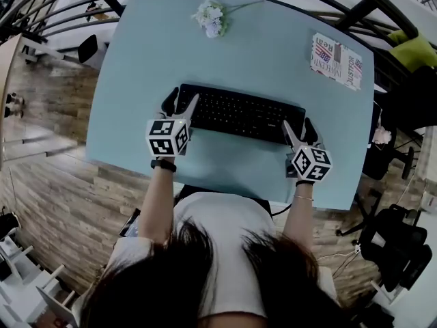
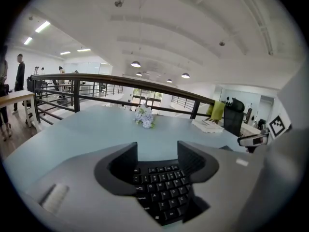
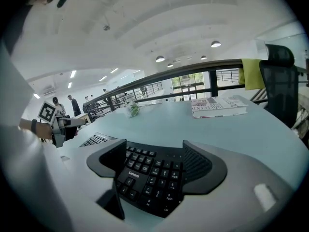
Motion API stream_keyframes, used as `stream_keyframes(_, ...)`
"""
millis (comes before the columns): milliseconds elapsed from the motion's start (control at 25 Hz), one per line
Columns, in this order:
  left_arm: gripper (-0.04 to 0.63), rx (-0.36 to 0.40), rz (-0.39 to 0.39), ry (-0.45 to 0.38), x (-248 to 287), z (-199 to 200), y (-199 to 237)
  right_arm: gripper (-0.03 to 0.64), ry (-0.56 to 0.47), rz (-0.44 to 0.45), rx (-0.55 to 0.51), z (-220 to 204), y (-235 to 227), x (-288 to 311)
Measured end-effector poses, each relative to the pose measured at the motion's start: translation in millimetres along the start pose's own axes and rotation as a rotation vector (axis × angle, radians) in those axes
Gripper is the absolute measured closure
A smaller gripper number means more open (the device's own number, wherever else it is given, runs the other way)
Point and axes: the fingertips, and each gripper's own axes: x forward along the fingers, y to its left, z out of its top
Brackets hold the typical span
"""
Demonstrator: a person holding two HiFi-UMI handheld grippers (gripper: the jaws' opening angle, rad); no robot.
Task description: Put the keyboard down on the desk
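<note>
The black keyboard [image 1: 242, 113] lies flat on the light blue desk [image 1: 273, 53], a little nearer the front edge. My left gripper [image 1: 181, 101] is over its left end, and the left gripper view shows its jaws wide apart above the keys [image 2: 161, 190]. At the right end, my right gripper [image 1: 298, 128] also has its jaws spread over the keys [image 3: 149, 175]. Neither pair of jaws presses on the keyboard's edges as far as I can see.
A small bunch of pale flowers [image 1: 210, 16] lies at the desk's far edge. A folded newspaper [image 1: 336, 61] sits at the far right corner. A dark railing [image 1: 82, 9] runs behind the desk, and office chairs [image 1: 403, 244] stand to the right.
</note>
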Motion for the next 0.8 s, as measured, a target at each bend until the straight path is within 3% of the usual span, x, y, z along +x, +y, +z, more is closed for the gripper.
stream_keyframes(440,0.299,0.067,-0.040,-0.099,-33,33,-42,0.261,-0.105,0.082,-0.088,41,29,-37)
stream_keyframes(800,0.328,0.111,-0.106,-0.200,-60,72,-72,0.333,-0.223,0.106,-0.178,88,50,-70)
